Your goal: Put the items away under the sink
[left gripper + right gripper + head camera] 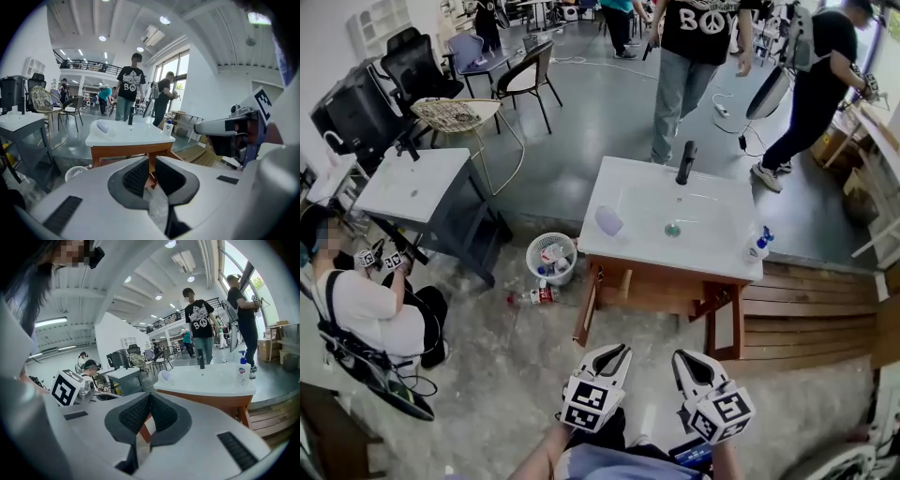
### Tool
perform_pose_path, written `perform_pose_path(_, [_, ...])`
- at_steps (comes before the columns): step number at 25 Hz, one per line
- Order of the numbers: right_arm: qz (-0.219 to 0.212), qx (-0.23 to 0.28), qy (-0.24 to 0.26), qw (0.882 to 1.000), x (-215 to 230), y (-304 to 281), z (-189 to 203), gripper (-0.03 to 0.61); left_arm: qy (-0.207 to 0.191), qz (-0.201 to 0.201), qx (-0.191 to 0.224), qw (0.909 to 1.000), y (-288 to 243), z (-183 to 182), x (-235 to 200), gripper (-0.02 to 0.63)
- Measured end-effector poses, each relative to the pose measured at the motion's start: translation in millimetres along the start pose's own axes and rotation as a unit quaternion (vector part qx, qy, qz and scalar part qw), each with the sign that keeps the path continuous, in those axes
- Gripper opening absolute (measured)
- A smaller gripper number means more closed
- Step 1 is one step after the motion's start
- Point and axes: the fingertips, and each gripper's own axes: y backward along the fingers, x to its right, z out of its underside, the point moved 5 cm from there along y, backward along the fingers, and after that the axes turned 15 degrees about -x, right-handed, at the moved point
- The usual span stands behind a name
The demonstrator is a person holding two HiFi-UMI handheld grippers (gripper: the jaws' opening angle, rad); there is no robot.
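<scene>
- Judged the job barely begun: found the pump bottle (758, 244) standing on the right front corner of the white worktop (656, 264) and a pale lilac item (608, 221) resting near its left edge
- Spotted a small bottle (539, 295) lying on the floor just beside the white basket (551, 258), left of the sink
- Noted a wooden panel (586, 314), apparently the cabinet door, swung outward at the left front; could not see into the space under the sink, so could confirm nothing stowed there
- Held the left tool (617, 352) well apart from the sink, with only a slim gap at the jaws and nothing between them
- Kept the right tool (684, 358) just beside it, clenched tip to tip on nothing
- Reckoned everything remained: approaching, gripping each item in turn, setting it under the basin
</scene>
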Motion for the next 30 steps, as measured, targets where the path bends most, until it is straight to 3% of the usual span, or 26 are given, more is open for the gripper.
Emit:
perform_pose_path(18, [0.014, 0.013, 0.015, 1.000, 3.0, 153.4, 105.7, 0.014, 0.019, -0.048, 0.028, 0.9983, 55.4, 51.0, 148.4, 0.043])
perform_pose_path(30, [-0.011, 0.033, 0.037, 0.999, -30.7, 209.8, 137.5, 0.014, -0.010, -0.072, 0.052, 0.9960, 115.7, 81.3, 219.3, 0.041])
